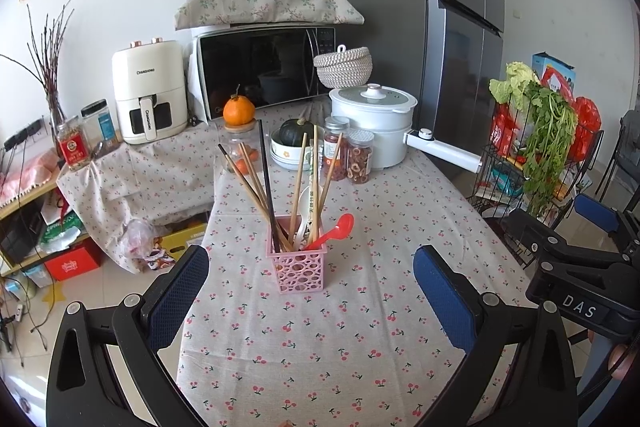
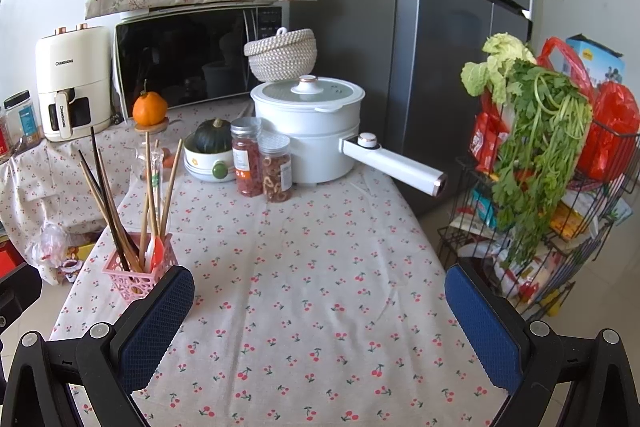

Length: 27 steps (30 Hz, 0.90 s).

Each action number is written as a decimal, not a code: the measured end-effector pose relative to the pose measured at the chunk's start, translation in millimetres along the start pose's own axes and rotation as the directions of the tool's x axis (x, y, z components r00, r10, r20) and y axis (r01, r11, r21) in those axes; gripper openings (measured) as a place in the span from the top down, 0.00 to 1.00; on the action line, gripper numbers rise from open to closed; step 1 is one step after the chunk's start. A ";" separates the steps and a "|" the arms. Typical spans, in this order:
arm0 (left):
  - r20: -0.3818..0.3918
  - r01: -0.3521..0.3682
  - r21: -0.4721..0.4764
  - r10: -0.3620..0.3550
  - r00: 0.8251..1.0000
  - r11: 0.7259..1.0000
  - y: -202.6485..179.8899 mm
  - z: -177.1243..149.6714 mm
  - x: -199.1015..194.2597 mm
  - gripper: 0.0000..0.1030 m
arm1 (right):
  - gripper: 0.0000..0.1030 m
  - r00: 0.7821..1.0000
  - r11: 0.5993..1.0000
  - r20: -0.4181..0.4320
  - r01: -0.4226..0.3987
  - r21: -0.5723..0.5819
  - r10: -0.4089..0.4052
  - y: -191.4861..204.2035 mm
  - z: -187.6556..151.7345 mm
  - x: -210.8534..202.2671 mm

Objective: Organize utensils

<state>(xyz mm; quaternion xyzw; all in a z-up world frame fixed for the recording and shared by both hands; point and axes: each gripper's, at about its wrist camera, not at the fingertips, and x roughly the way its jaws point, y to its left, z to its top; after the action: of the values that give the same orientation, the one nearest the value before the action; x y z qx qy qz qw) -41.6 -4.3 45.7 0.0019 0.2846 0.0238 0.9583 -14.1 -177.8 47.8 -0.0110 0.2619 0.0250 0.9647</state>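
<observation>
While both grippers hover released, left gripper (image 1: pixel 310 281) and right gripper (image 2: pixel 320 301) frame a table (image 2: pixel 320 267) under cherry-print cloth. Pink utensil basket (image 1: pixel 298 267) with chopsticks (image 1: pixel 256 183) and red spoon (image 1: pixel 340 229) stands mid-table; white pot (image 2: pixel 312 123) at 12 o'clock, refrigerator (image 2: pixel 440 27) at 1 o'clock.

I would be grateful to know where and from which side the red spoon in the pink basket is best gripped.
Grip the red spoon at its bowl end, probably from above and the right. That end leans out over the pink basket's right rim, clear of the chopsticks crowded to its left; its handle is buried inside.
</observation>
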 end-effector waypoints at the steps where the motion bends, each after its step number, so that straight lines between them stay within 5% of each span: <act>1: 0.000 0.000 -0.002 0.000 1.000 1.000 0.4 -0.2 0.3 0.00 | 0.00 1.000 1.000 0.000 0.001 0.000 -0.001 0.1 -0.2 -0.1; 20: -0.024 -0.033 -0.046 0.032 0.999 0.998 5.7 -1.0 5.7 0.00 | 0.00 1.000 1.000 -0.005 -0.001 0.003 0.001 -1.1 -0.9 0.3; 27: -0.043 0.020 -0.076 -0.023 0.999 0.997 9.4 -2.3 11.0 0.00 | 0.00 1.000 1.000 -0.013 -0.006 0.006 0.006 1.1 -5.6 2.1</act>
<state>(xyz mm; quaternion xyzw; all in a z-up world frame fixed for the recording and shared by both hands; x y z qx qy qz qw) -34.1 5.6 38.0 -0.0380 0.3045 0.0244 0.9514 -15.2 -176.7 41.9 -0.0075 0.2683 0.0270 0.9629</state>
